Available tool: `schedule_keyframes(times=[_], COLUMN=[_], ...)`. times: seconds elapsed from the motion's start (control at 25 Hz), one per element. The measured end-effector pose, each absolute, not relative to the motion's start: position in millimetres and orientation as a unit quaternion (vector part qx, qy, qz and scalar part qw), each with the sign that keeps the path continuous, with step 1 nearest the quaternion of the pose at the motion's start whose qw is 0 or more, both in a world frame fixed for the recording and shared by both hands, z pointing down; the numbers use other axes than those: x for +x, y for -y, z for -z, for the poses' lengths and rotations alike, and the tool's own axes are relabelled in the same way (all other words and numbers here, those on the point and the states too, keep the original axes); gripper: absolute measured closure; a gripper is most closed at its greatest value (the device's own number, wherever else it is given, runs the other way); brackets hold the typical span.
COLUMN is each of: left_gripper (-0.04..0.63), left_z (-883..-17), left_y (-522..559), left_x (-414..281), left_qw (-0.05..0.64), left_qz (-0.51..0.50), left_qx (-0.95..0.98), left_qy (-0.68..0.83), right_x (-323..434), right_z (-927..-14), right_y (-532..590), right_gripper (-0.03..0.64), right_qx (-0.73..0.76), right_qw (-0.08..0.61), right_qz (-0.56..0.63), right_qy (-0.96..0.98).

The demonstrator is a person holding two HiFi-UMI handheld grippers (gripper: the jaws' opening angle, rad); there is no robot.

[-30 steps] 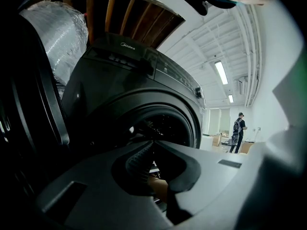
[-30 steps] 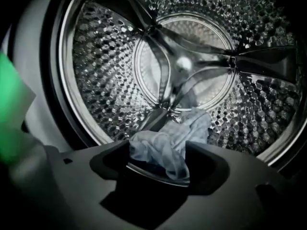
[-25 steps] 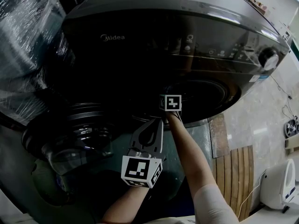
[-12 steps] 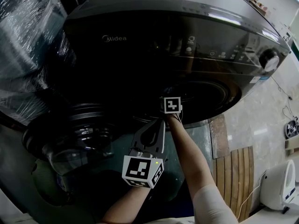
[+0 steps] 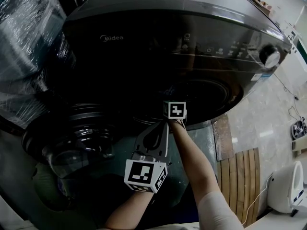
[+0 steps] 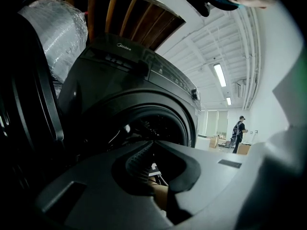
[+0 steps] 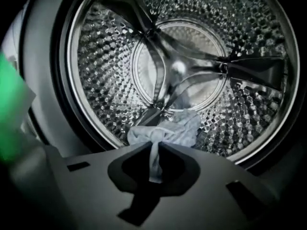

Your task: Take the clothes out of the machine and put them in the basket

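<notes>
Head view: dark front-load washing machine (image 5: 158, 37) fills the top of frame, w/ its knob (image 5: 269, 56) at the right end of the panel. Door (image 5: 72, 138) swung open to the left. Plastic-wrapped bulk (image 5: 24, 47) stands beside the machine at left. Left tool (image 5: 164, 125) is outside, just below the drum opening, jaws together and nothing in them. Right tool (image 5: 175, 110) reaches into the opening. Only its marker cube shows here, forearm (image 5: 192, 162) trailing back toward bottom of frame. Wooden slat board (image 5: 242, 181) on the floor at right.

Left tool view: left tool (image 6: 152, 142) has its tips meeting, closed on nothing, pointing level at the machine front (image 6: 120, 95). Drum opening is dark, contents can't be made out. Plastic wrap (image 6: 57, 37) upper left. A person (image 6: 237, 131) stands far off at the back of the room.

Right tool view: right tool (image 7: 154, 146) is inside the machine, angled down at the steel drum (image 7: 240, 104). Its jaws have just been closing & now pinch a fold of a pale grey-blue cloth (image 7: 168, 131). A strip of it hangs through the gap betw. the pads. Rest of the cloth lies bunched on the drum bottom, near the front lip, just past the tips. Green blur at left edge, can't tell what.
</notes>
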State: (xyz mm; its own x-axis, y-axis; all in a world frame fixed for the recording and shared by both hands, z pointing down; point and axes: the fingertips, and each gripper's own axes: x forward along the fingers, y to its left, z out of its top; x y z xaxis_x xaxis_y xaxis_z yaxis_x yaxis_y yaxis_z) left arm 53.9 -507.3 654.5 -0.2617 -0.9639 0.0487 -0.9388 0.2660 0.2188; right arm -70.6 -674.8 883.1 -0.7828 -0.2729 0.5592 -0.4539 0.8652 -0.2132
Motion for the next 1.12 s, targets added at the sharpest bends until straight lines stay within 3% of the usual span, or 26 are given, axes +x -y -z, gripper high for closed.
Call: schedule_keyframes(times=[1.12], left_gripper=[0.575], left_z=[-653], left_y=[503], left_x=[77], left_qw=[0.092], left_qz=[0.068], left_qx=[0.585], left_qy=[0.803], right_x=[54], right_z=[-787], right_y=[645], right_gripper=[0.578], right_qx=[0.192], right_qw=[0.167], right_qz=[-0.137], right_qy=[0.957])
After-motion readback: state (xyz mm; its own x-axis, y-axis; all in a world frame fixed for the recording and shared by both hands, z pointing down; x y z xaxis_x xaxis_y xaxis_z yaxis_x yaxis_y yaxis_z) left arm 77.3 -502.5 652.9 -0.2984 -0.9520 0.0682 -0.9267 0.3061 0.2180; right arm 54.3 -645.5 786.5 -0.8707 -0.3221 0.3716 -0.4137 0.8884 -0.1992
